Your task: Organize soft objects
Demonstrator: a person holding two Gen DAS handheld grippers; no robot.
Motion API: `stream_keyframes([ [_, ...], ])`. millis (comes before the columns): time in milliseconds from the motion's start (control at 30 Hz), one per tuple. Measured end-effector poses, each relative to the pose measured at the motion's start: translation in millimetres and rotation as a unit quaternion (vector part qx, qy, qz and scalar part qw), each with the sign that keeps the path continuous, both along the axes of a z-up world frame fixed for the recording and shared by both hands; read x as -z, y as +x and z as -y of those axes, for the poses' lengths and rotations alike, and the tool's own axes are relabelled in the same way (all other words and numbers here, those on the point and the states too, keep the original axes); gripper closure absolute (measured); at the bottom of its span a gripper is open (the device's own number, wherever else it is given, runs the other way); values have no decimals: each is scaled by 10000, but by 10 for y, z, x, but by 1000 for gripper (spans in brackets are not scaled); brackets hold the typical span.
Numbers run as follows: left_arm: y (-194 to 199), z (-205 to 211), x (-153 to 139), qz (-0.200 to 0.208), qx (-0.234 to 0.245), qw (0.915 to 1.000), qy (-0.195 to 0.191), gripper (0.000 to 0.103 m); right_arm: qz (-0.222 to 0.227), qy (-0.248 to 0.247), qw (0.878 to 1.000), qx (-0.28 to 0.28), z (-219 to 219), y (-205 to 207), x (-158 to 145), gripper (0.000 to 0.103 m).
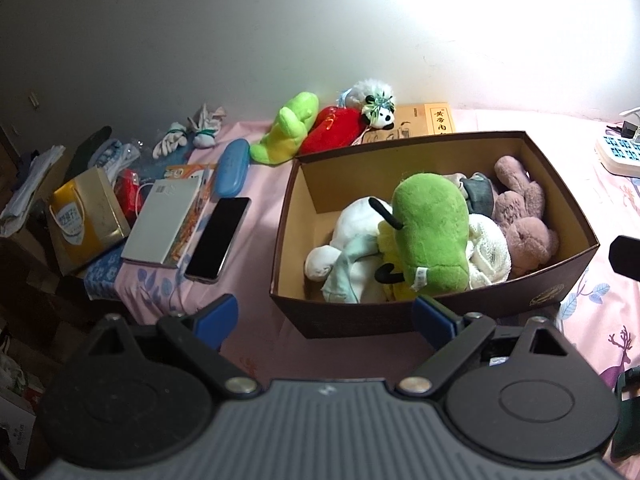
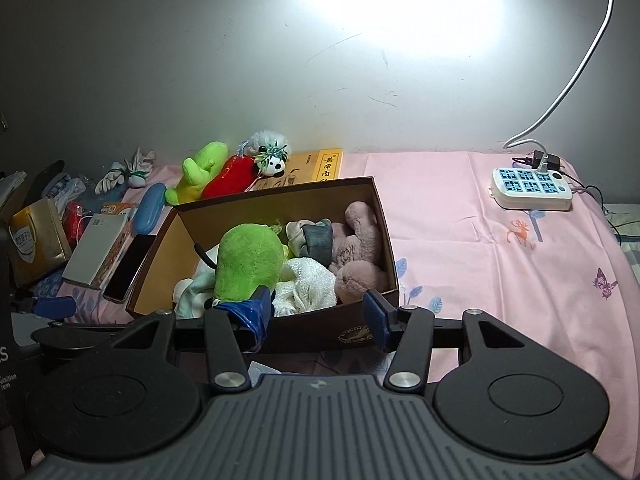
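Observation:
A brown cardboard box [image 1: 576, 276] [image 2: 384, 224] stands on the pink sheet and holds several soft things: a green plush [image 1: 434, 232] [image 2: 248, 264], a pink plush [image 1: 524, 216] [image 2: 360, 248], white cloths [image 1: 490, 256] and a grey roll [image 2: 318, 240]. Behind the box lie a lime green plush [image 1: 288, 130] [image 2: 200, 172] and a red plush with a panda head [image 1: 340, 128] [image 2: 240, 178]. My left gripper [image 1: 325, 316] is open and empty in front of the box. My right gripper [image 2: 318, 312] is open and empty at the box's near wall.
Left of the box lie a black phone [image 1: 218, 238], a grey book [image 1: 164, 222], a blue case [image 1: 232, 172], a gold bag [image 1: 86, 226] and white gloves [image 1: 172, 144]. A yellow book [image 2: 320, 166] lies behind the box. A power strip [image 2: 532, 188] sits at the right.

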State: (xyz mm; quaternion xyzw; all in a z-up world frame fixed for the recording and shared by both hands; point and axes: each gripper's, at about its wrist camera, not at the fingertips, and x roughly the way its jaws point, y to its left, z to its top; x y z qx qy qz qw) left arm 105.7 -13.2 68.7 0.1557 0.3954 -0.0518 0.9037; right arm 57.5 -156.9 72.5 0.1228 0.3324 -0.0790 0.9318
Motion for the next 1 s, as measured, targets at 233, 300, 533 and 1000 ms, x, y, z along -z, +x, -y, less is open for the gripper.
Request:
stream_keyframes([
  [233,112,34,87,-113,30,9999,-97,9,-130,100,9999,13,55,127,130,67],
  [300,147,47,99,-113,27,9999,-122,9,-144,101,9998,30,79,151,159,67],
  [533,238,93,144,-152,38,9997,-171,9,-226,166,9996,87,153,220,270,67],
  [1000,238,47,148,-136,57,9989,-449,13,-276,166,9995,-7,138,212,318,67],
])
